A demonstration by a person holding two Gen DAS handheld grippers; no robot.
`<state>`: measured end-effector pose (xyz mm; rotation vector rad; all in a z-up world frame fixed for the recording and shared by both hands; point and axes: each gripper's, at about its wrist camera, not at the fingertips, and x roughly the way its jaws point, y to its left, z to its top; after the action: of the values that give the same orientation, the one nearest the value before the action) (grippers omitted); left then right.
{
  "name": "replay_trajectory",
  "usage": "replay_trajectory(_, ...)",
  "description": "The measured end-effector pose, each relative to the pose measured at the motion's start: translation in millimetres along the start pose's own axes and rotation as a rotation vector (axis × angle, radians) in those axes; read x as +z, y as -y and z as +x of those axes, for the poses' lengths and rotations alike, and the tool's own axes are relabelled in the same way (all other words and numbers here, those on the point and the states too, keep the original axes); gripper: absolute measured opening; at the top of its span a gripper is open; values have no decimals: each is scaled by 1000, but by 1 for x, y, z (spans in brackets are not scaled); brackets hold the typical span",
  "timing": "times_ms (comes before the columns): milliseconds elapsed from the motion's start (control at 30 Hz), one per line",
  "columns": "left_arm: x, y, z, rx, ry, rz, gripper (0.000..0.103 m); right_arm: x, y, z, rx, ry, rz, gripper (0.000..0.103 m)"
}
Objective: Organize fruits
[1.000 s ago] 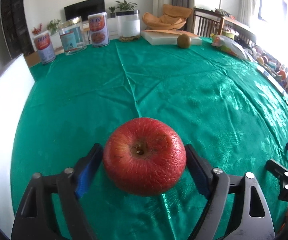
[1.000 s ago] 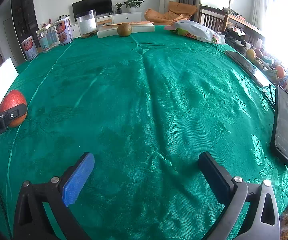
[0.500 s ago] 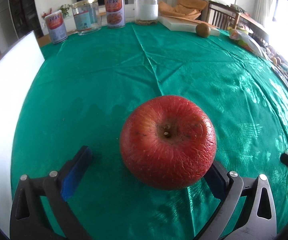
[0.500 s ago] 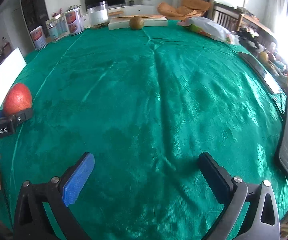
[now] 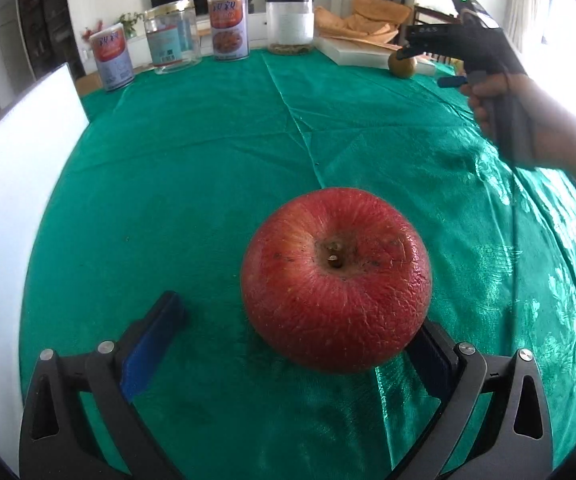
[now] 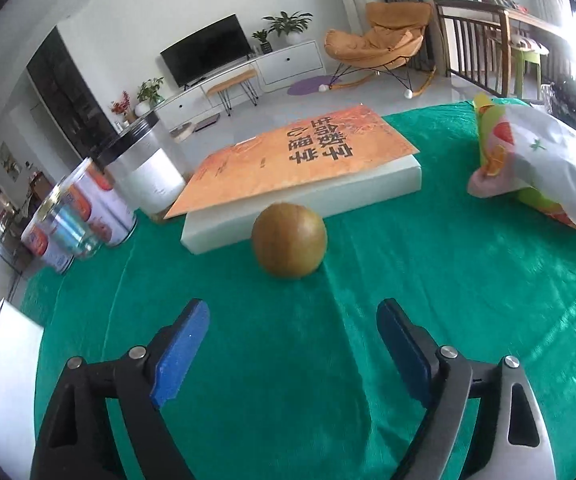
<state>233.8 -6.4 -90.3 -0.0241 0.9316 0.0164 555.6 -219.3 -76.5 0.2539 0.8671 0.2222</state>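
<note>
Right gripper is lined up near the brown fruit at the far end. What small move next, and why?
Probably ease the right gripper straight forward, keeping it open. The brown fruit sits on the green cloth just ahead of the fingertips, roughly centred between them, not yet inside. The white box lies close behind, so advance gently.

You are looking across a green tablecloth (image 5: 216,168), its crease running toward 12 o'clock. At the far edge, around 11 o'clock in the left wrist view, stand two printed tins (image 5: 111,62) (image 5: 228,27) with a clear glass jar (image 5: 173,38) between them — and a white canister (image 5: 290,24) with a black lid just to their right. At 9 o'clock a white board (image 5: 12,184) lines the table's side. In the right wrist view, a flat white box (image 6: 307,196) topped by an orange printed sheet (image 6: 299,156) lies at 12 o'clock — a printed plastic bag (image 6: 543,176) sits at 2 o'clock. Beyond the table, a television (image 6: 206,54), potted plants (image 6: 288,26) and an orange lounge chair (image 6: 383,38) fill the room.
</note>
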Motion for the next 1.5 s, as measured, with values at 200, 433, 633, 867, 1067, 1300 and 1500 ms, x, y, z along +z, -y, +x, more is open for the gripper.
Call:
replay_trajectory(200, -1, -1, 0, -2, -1, 0, 102, 21, -8, 28, -46, -56, -51, 48)
replay_trajectory(433, -1, -1, 0, -2, -1, 0, 102, -51, -12, -62, 32, -79, -129, 48)
replay_trajectory(633, -1, -1, 0, -1, -1, 0, 103, -174, -30, -163, 107, -145, -153, 48)
replay_trajectory(867, -1, -1, 0, -2, -1, 0, 103, -273, -52, -198, 0, -131, -167, 48)
replay_trajectory(1067, -1, 0, 0, -2, -2, 0, 103, -280, -59, -210, -41, -75, -163, 48)
replay_trajectory(1300, -1, 0, 0, -2, -2, 0, 103, -278, -57, -202, -116, -117, -142, 48)
replay_trajectory(1500, -1, 0, 0, -2, -2, 0, 103, -277, -65, -197, -165, -91, -179, 48)
